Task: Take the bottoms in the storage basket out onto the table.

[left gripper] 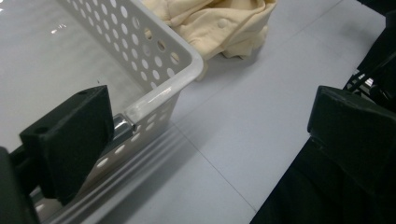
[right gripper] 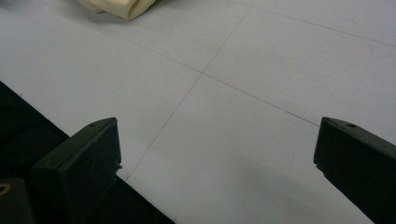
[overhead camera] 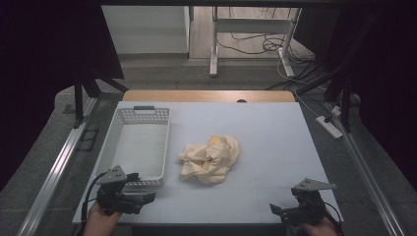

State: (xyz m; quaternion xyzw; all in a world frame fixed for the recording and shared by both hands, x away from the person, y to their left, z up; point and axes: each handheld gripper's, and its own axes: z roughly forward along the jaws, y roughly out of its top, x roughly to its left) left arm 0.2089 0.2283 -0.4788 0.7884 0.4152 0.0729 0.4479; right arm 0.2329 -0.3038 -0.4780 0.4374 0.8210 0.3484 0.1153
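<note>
Each black two-jaw left gripper [overhead camera: 142, 200] and right gripper [overhead camera: 276, 210] carries a grey three-cornered plate and a black cable.

Lab: black curtains [overhead camera: 44, 44], aluminium frame rails [overhead camera: 54, 169], floor cables [overhead camera: 255, 46].

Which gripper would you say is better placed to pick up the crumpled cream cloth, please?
Probably the left gripper: open beside the white perforated plastic basket, slightly nearer the crumpled cream cloth than the open right gripper.
</note>
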